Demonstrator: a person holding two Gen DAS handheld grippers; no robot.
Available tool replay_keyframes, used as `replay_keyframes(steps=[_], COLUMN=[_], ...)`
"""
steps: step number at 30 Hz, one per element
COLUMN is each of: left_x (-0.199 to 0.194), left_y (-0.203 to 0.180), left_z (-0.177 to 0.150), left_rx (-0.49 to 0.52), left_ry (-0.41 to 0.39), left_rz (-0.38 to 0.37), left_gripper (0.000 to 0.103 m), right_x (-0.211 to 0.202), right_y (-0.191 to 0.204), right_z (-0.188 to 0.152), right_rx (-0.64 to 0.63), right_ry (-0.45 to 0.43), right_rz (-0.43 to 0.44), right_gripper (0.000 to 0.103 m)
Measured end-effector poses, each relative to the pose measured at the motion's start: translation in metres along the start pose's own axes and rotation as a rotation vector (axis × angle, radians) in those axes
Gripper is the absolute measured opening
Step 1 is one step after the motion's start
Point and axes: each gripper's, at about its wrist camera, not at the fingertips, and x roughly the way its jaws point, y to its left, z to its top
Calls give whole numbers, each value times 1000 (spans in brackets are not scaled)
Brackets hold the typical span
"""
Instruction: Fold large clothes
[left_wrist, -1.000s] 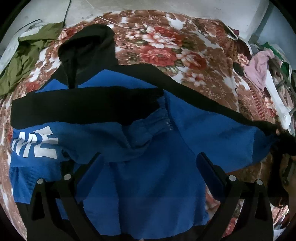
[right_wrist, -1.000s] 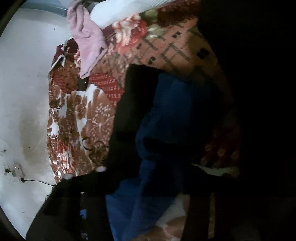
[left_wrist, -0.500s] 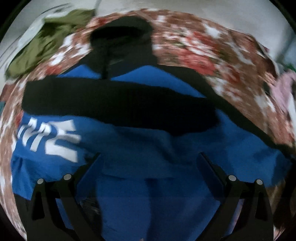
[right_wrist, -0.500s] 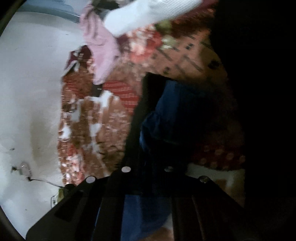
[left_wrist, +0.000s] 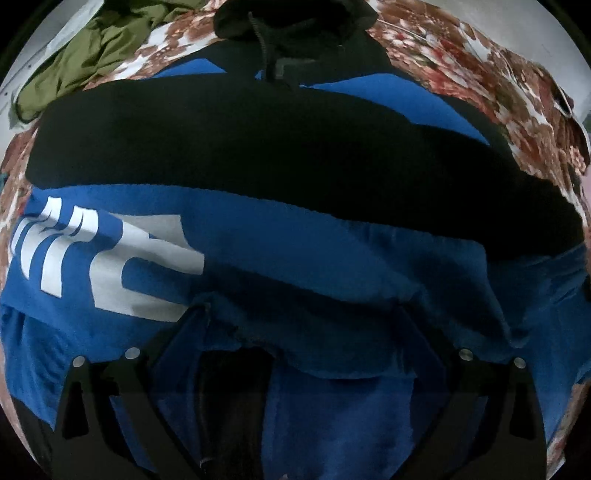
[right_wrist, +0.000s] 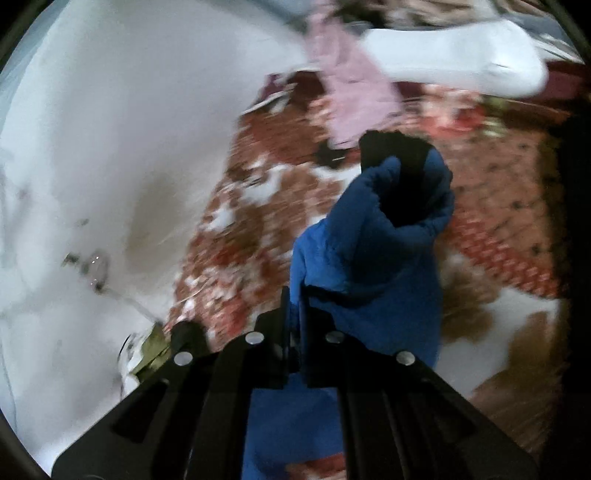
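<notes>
A blue and black hoodie (left_wrist: 295, 258) with white letters lies on a floral bedspread (left_wrist: 498, 66). One black-edged sleeve is folded across its chest, and the black hood (left_wrist: 288, 22) points away. My left gripper (left_wrist: 295, 325) is open, low over the blue front, jaws wide apart with nothing between them. My right gripper (right_wrist: 293, 314) is shut on the blue sleeve (right_wrist: 376, 240) with its black cuff, held up above the bedspread (right_wrist: 277, 206).
An olive green garment (left_wrist: 85, 59) lies at the far left of the bed. A pink cloth (right_wrist: 354, 88) and a white cloth (right_wrist: 454, 59) lie at the bed's far side. A pale wall or floor (right_wrist: 110, 147) is at the left.
My left gripper moved closer and lower over the hoodie. My right gripper closed on the sleeve and lifted it, swinging it across the bed.
</notes>
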Motion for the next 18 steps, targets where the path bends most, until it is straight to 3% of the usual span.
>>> replay_keyframes(steps=[4, 11, 13, 16, 18], left_x=[1, 6, 2, -24, -47], left_y=[-1, 1, 6, 36, 59], left_z=[-4, 6, 10, 14, 11], left_rx=[45, 81, 73, 34, 46], left_ry=[-26, 23, 46, 44, 1], left_rz=[9, -13, -62, -210, -218], left_gripper=[99, 99, 98, 98, 98], right_x=[12, 40, 50, 68, 82], right_y=[76, 202, 236, 283, 312], right_z=[-36, -107, -126, -152, -171], right_rx=[-93, -191, -209, -235, -254], right_ry=[66, 162, 179, 200, 224], right_rz=[111, 310, 351, 406, 434], right_gripper=[5, 4, 4, 5, 5])
